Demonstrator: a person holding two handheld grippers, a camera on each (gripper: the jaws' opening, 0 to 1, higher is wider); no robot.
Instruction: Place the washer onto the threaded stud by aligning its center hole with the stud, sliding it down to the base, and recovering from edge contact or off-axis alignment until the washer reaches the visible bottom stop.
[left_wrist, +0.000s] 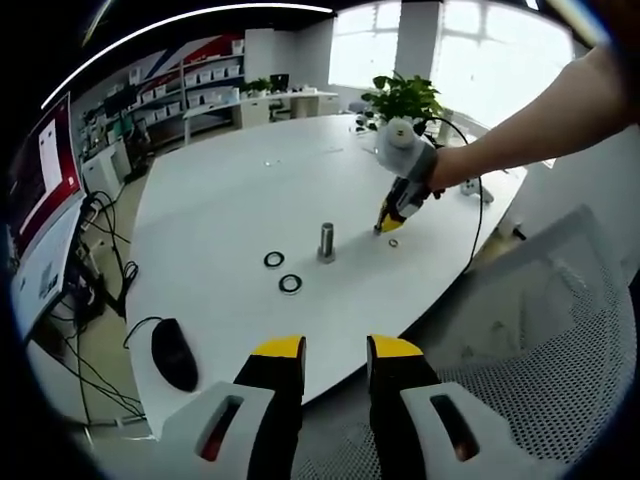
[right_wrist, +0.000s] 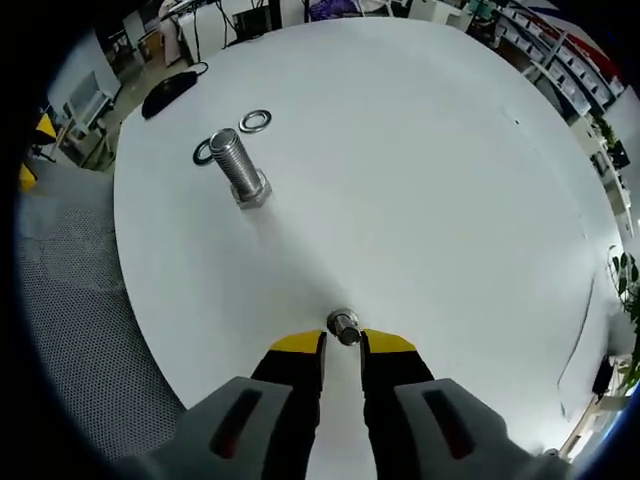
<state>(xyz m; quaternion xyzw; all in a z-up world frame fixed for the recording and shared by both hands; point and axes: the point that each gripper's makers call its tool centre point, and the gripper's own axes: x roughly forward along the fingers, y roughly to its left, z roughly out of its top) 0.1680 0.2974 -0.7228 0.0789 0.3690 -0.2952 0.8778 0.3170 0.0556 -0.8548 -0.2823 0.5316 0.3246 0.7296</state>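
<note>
The threaded stud (left_wrist: 326, 242) (right_wrist: 238, 165) stands upright on the white table (left_wrist: 230, 200) (right_wrist: 420, 150). Two washers (left_wrist: 274, 259) (left_wrist: 290, 283) lie flat beside it, seen again as washers (right_wrist: 256, 121) (right_wrist: 204, 152) behind the stud. A third, small washer (left_wrist: 393, 242) (right_wrist: 343, 326) lies on the table right of the stud. My right gripper (right_wrist: 342, 342) (left_wrist: 385, 224), held by a person's hand, points down at it, jaws a narrow gap apart, tips on either side of the washer's near edge. My left gripper (left_wrist: 338, 350) hovers open off the table's near edge, nothing between its jaws.
A black mouse (left_wrist: 175, 353) (right_wrist: 170, 90) with its cable rests near the table edge. A grey mesh chair (left_wrist: 540, 340) (right_wrist: 70, 300) sits beside the table. A potted plant (left_wrist: 405, 95) and a cable lie at the far side. Monitors (left_wrist: 40, 220) stand to the left.
</note>
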